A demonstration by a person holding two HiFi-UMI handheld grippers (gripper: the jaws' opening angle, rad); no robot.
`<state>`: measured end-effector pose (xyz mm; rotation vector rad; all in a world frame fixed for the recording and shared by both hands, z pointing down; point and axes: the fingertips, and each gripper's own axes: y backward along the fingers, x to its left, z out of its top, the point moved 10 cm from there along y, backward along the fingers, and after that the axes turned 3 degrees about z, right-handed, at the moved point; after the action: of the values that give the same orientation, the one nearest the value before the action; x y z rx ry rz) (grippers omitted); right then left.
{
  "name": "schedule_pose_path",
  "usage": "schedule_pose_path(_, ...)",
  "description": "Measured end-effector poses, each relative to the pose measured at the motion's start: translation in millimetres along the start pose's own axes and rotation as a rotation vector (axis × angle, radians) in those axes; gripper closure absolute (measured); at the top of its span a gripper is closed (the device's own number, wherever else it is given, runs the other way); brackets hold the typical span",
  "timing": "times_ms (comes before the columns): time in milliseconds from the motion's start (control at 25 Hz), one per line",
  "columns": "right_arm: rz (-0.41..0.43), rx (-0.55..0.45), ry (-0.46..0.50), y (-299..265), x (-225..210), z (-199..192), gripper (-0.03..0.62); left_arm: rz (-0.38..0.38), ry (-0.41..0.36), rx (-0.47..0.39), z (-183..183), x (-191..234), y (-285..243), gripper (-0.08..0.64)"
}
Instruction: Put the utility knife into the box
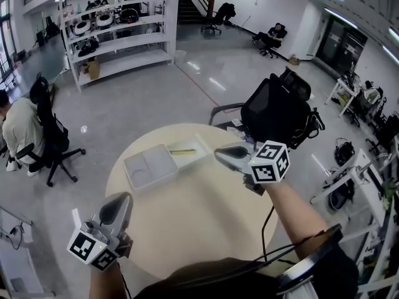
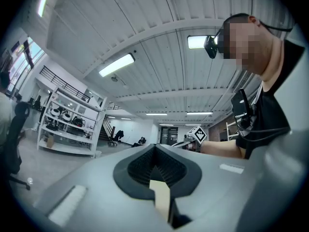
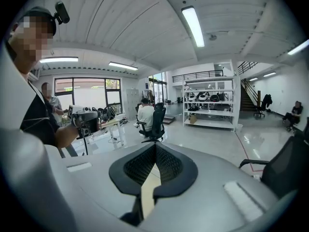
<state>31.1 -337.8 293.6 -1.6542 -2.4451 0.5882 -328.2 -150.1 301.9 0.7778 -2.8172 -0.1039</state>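
A shallow grey-white box (image 1: 149,167) lies open on the round beige table (image 1: 199,223), towards its far left. A slim yellow utility knife (image 1: 182,152) rests in the lighter half of the box, on its right side. My right gripper (image 1: 225,153) hovers just right of the knife, jaws shut and empty; from its own camera (image 3: 155,146) the pads meet with nothing between them. My left gripper (image 1: 118,203) is held low at the table's near-left edge, well short of the box, and is likewise shut and empty (image 2: 155,146). Neither gripper view shows the box or the knife.
A black office chair (image 1: 280,108) stands right behind the table's far-right edge. A person sits on another chair (image 1: 22,129) at the left. White shelves (image 1: 118,30) stand at the back, and desks with gear (image 1: 358,167) are on the right.
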Motion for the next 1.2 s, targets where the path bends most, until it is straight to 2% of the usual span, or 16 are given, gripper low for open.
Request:
schedule_pose_path(240, 0.002, -0.051, -0.006, 21.4, 38.5, -9.2, 0.578, 0.013, 0.007, 0.003, 10.4, -15.2, 32.9, 0.561)
schedule_pose_path(400, 0.033, -0.092, 0.003, 51.6, 51.3, -12.2, 0.578, 0.032, -0.01, -0.005, 16.8, -47.6, 41.2, 0.561)
schedule_pose_path(640, 0.057, -0.124, 0.014, 127.3, 51.4, -45.9, 0.578, 0.028, -0.044, -0.027, 13.8, -134.8, 19.9, 0.563)
schedule_pose_path(880, 0.102, -0.158, -0.038, 205.2, 35.0, -99.6, 0.578, -0.035, -0.064, -0.036, -6.3, -235.7, -27.8, 0.563)
schedule_pose_path(1040, 0.125, -0.19, -0.044, 248.0, 29.1, -120.7, 0.578, -0.062, -0.067, -0.011, -17.1, -283.6, -53.6, 0.561)
schedule_pose_path(1200, 0.165, -0.229, -0.052, 272.3, 38.0, -133.8, 0.578, -0.046, -0.065, 0.03, -26.3, -320.0, -50.6, 0.561)
